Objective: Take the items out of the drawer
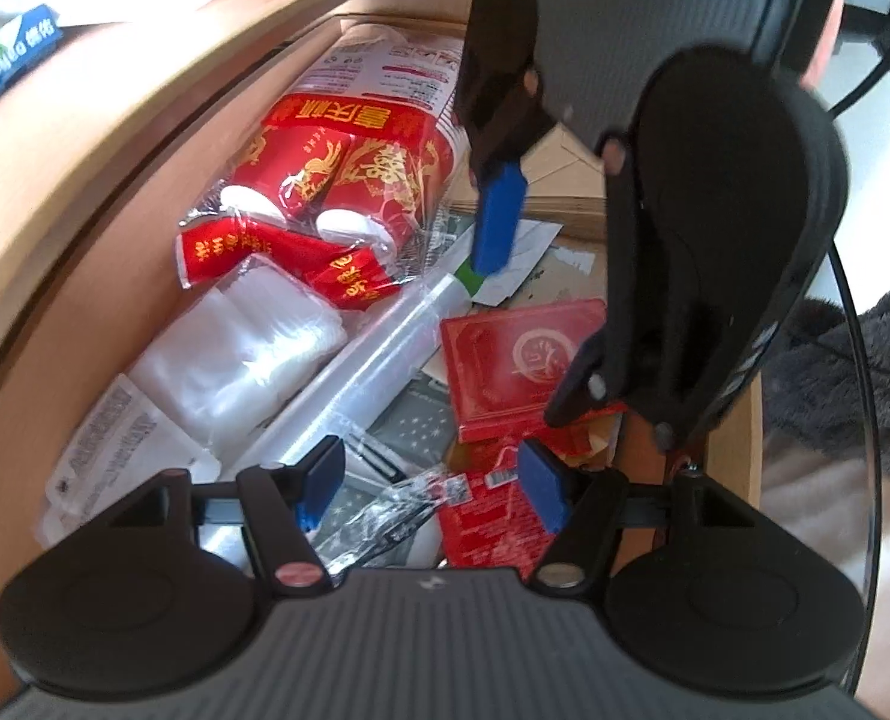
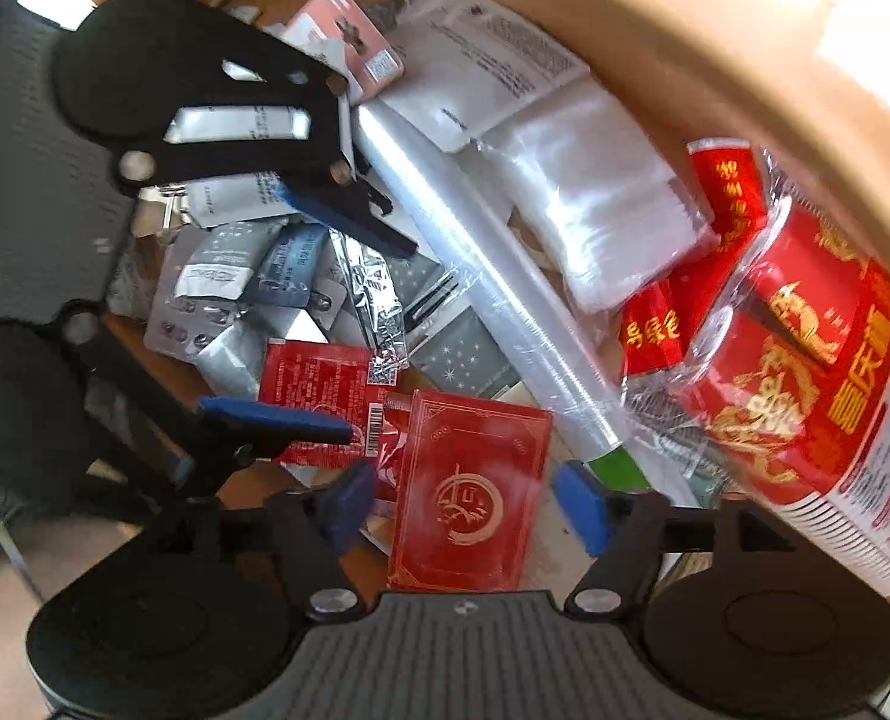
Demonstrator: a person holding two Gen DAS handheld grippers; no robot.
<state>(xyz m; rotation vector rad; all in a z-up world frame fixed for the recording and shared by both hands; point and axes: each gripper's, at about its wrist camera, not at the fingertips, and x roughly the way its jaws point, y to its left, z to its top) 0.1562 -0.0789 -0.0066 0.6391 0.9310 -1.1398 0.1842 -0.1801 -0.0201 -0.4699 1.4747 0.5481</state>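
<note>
The open wooden drawer point(image 1: 72, 252) is crammed with items. A flat red box with a gold emblem point(image 2: 469, 492) lies near the front, and my right gripper point(image 2: 466, 510) hovers open just over it, one blue pad on each side. In the left wrist view the same red box point(image 1: 523, 360) sits under the right gripper point(image 1: 529, 330). My left gripper point(image 1: 431, 491) is open above a red sachet point(image 1: 487, 516) and crinkled clear wrappers. A cling-film roll point(image 1: 372, 378) and a pack of red paper cups point(image 1: 336, 180) lie further in.
A stack of clear plastic bags point(image 2: 601, 210), silver blister packs point(image 2: 204, 300) and printed white pouches point(image 2: 481, 60) fill the other spaces. The drawer's side wall point(image 2: 685, 30) curves close by. A blue tissue pack point(image 1: 12, 54) sits on the desk; dark fleece fabric point(image 1: 865, 372) is at the right.
</note>
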